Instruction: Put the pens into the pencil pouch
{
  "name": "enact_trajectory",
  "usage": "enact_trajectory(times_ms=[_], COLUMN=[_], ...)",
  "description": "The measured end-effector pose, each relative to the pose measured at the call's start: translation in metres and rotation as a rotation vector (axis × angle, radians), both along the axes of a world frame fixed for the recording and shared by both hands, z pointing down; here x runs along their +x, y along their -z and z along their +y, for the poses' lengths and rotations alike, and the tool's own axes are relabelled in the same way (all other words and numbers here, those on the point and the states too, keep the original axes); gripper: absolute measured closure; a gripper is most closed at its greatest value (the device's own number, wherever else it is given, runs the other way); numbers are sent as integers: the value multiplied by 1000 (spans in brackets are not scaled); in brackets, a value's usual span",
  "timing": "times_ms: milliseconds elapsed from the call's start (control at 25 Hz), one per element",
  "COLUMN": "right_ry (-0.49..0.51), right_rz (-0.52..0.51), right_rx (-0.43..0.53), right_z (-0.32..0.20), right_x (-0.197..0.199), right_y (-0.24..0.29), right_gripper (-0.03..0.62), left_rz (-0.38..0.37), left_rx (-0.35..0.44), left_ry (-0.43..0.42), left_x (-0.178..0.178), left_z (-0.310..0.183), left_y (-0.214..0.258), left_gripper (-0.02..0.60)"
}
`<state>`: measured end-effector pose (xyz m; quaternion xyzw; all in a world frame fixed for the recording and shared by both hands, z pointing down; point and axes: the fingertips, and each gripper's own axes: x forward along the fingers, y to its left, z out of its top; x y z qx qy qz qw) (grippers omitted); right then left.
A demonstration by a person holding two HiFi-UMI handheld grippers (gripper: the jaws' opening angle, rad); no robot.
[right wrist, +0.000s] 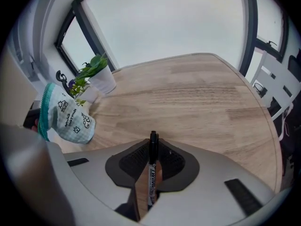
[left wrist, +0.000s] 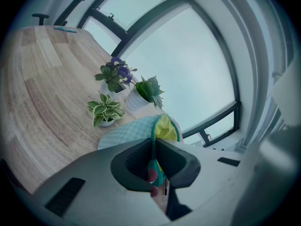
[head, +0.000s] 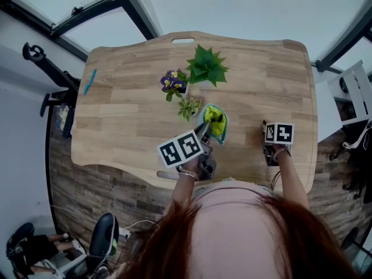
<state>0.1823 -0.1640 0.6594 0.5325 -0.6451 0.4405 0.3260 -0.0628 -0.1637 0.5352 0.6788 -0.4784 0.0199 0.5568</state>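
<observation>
The left gripper point(left wrist: 154, 147) is clamped on the teal zip edge of the pencil pouch point(left wrist: 134, 132), holding it off the table point(head: 128, 109) with its yellow-lined mouth open. The right gripper point(right wrist: 153, 149) has its jaws closed on 1 black pen point(right wrist: 152, 178), its long axis running out along the jaws.

In the head view the pouch point(head: 216, 121) sits left of the right gripper, near it, so the pen likely has to travel left and tip into the opening. A 2nd pen point(head: 89, 81) – blue – lies at the table's upper left, nearer the left gripper.

The pen's barrel print and the pouch's small doodles and words are too small to read.
</observation>
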Motion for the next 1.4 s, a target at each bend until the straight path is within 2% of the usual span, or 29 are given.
enact_trajectory(times_ms=[320,800,1400], right_ry=[-18,-13,-2], right_rz=[-97,-188,-368], right_rx=[105,257,456], right_z=[-9,-17,-41], right_x=[-10,-26,-56], right_y=[29,75,134], right_gripper=[542,542,542], left_rz=[-13,-19,-22], left_rx=[5,10,6], left_ry=[4,8,21], left_x=[0,1,-3], left_z=[4,11,11], left_y=[1,1,2], left_gripper=[559,560,559])
